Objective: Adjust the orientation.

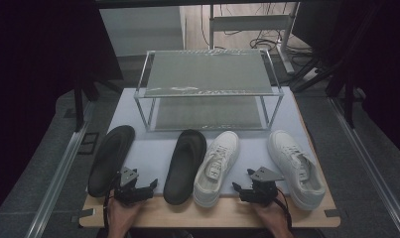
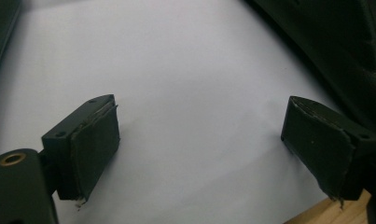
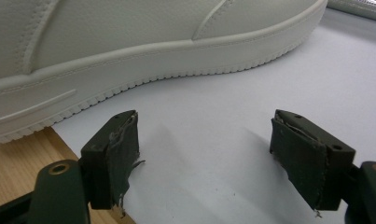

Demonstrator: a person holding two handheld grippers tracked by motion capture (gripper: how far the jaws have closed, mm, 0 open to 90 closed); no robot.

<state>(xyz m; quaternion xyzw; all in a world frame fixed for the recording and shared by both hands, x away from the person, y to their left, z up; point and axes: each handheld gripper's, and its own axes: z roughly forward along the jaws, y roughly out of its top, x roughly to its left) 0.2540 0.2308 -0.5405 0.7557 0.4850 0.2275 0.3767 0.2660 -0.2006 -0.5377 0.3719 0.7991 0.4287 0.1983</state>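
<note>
Left gripper (image 1: 150, 184) rests at the near edge, jaws wide, empty, between two matte black slippers (image 1: 185, 165). Right gripper (image 1: 239, 182) likewise gapes empty between two white perforated-leather sneakers (image 1: 217, 167) with ribbed soles, on the smooth pale mat (image 1: 153, 148).

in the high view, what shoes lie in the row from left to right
left black slipper → right black slipper → left white sneaker → right white sneaker
</note>
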